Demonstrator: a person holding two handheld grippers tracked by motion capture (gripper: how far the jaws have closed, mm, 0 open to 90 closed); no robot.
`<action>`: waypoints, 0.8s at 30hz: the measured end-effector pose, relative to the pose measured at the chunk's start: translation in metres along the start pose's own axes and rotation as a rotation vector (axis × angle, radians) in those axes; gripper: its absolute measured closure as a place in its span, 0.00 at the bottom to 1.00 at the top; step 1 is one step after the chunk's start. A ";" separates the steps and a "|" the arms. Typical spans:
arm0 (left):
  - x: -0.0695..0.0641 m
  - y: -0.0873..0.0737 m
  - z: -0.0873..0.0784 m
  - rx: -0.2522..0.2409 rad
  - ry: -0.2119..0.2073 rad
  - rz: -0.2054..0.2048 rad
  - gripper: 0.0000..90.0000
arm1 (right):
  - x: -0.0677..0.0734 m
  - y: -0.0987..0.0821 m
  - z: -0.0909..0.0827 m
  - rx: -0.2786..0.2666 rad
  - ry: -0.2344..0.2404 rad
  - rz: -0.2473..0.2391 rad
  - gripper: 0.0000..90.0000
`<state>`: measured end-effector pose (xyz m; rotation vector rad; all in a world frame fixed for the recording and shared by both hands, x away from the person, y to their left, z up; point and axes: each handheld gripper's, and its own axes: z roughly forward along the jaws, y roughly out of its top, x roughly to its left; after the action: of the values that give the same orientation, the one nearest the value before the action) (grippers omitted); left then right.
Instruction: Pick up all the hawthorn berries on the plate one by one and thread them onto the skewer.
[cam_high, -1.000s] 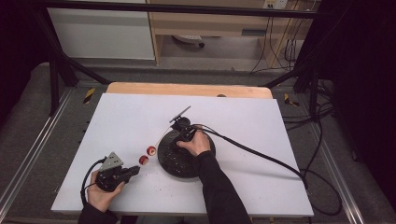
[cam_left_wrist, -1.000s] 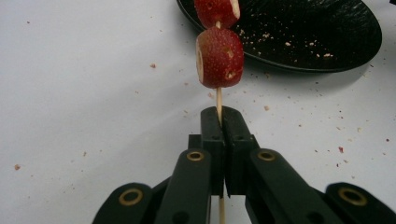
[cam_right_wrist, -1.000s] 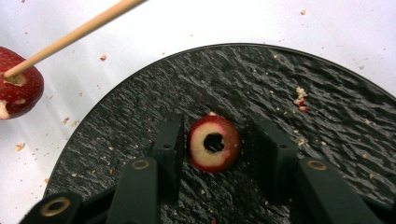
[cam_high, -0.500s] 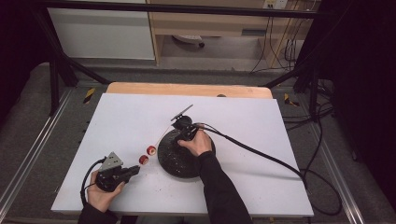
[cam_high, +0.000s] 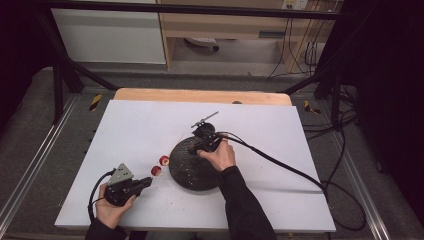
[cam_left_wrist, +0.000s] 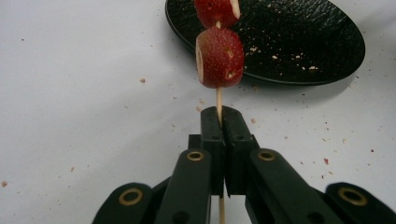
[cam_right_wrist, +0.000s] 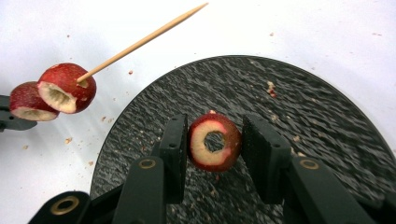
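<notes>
A person works at a white-topped counter (cam_high: 150, 125) with a hand-held gripper in each hand. The left hand-held gripper (cam_left_wrist: 219, 122), low at the near left of the counter in the high view (cam_high: 146, 182), has its two black jaws pressed fully together on the lower end of a thin wooden skewer (cam_left_wrist: 218, 99). Two red, cored fruit pieces are threaded on that skewer: the nearer red fruit piece (cam_left_wrist: 219, 57) sits just above the jaws, and the farther red fruit piece (cam_left_wrist: 217, 11) is right behind it, over the rim of a round black textured plate (cam_left_wrist: 299, 42). In the right gripper view, the skewer's bare pointed end juts up and to the right past the two pieces, above the white surface.

The right hand-held gripper (cam_right_wrist: 215, 142) is held over the black plate, and in the high view (cam_high: 200, 148) the person's right hand (cam_high: 218, 156) reaches across the plate toward its far edge. Its jaws are closed in on a third red fruit ring (cam_right_wrist: 214, 142), cut face and hollowed centre turned toward the camera; the left pad touches the fruit, while a sliver of gap shows at the right pad. Crumbs speckle the plate and the counter around it.
</notes>
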<state>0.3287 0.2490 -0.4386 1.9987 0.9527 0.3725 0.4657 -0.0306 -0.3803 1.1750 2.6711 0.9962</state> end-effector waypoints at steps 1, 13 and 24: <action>-0.001 0.000 0.000 -0.002 0.001 -0.001 0.98 | -0.001 -0.002 -0.003 -0.012 0.003 0.009 0.70; -0.009 0.002 0.002 -0.019 -0.007 0.004 0.98 | -0.011 -0.036 -0.030 -0.194 0.049 0.079 0.70; -0.015 0.007 0.006 -0.024 -0.006 0.008 0.98 | -0.018 -0.061 -0.047 -0.323 0.071 0.144 0.70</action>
<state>0.3255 0.2326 -0.4352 1.9812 0.9325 0.3801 0.4253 -0.0983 -0.3821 1.2916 2.3771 1.4507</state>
